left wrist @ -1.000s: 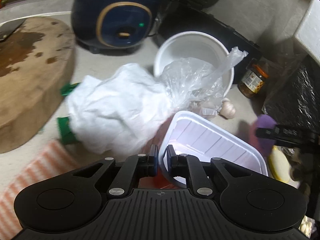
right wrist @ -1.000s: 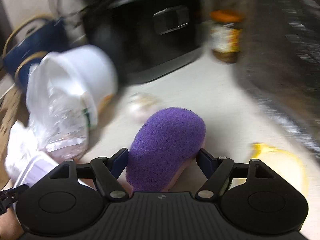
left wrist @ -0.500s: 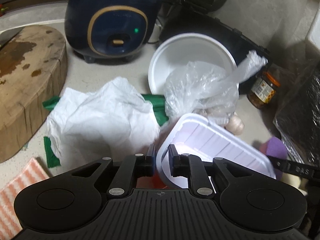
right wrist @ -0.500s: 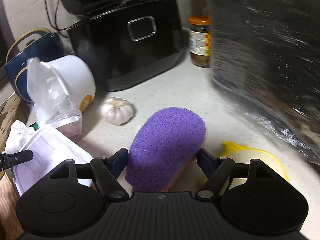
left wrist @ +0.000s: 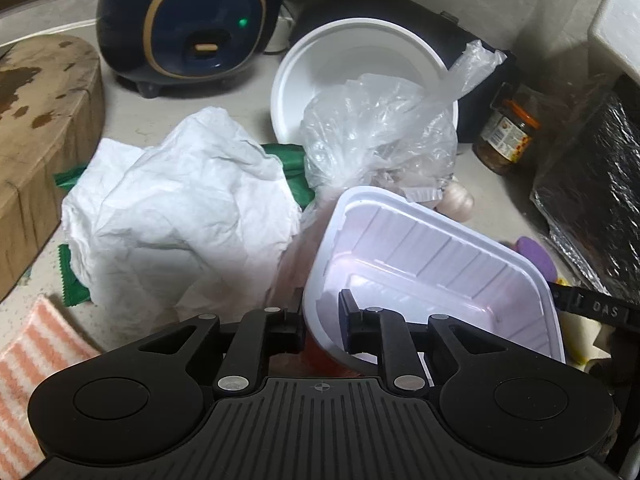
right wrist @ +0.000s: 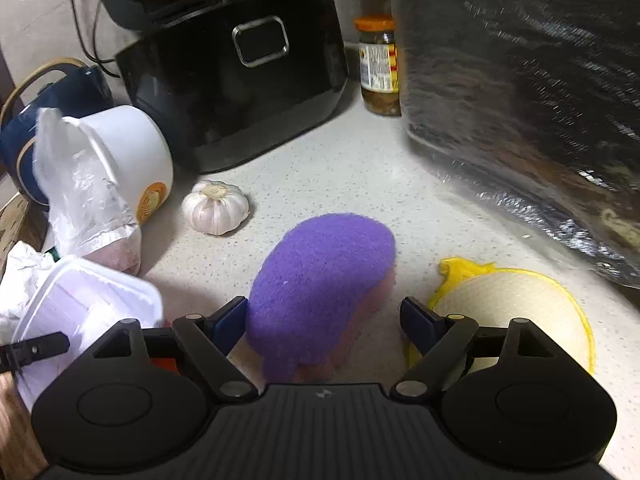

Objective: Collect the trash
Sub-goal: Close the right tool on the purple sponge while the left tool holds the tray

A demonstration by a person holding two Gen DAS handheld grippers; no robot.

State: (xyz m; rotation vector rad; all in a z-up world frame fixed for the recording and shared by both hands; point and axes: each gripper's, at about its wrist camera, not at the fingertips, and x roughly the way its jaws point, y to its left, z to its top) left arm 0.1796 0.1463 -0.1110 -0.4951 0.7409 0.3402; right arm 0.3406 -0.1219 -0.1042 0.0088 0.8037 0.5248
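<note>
A white plastic tray (left wrist: 440, 264) lies tilted on the trash pile. Its near rim stands between the fingers of my left gripper (left wrist: 320, 316), whose jaws are opening and no longer pinch it. Left of the tray is crumpled white paper (left wrist: 180, 220) over a green wrapper (left wrist: 72, 280). Behind it a clear plastic bag (left wrist: 380, 140) spills from a tipped white tub (left wrist: 352, 52). A purple sponge (right wrist: 320, 264) rests on the counter between the fingers of my right gripper (right wrist: 322, 320). Those jaws are opening too, with a gap on either side. The tray (right wrist: 80, 304) shows at the right view's left edge.
A garlic bulb (right wrist: 216, 206) and a yellow-rimmed scrubber (right wrist: 520, 308) flank the sponge. A black appliance (right wrist: 240, 80), a jar (right wrist: 378, 68) and a foil bag (right wrist: 520, 80) stand behind. A navy cooker (left wrist: 188, 20), a wooden block (left wrist: 40, 120) and a striped cloth (left wrist: 32, 360) are at left.
The left jaws have spread apart from the tray rim they pinched. The right jaws have widened off the sponge, and the right gripper has sunk toward the counter.
</note>
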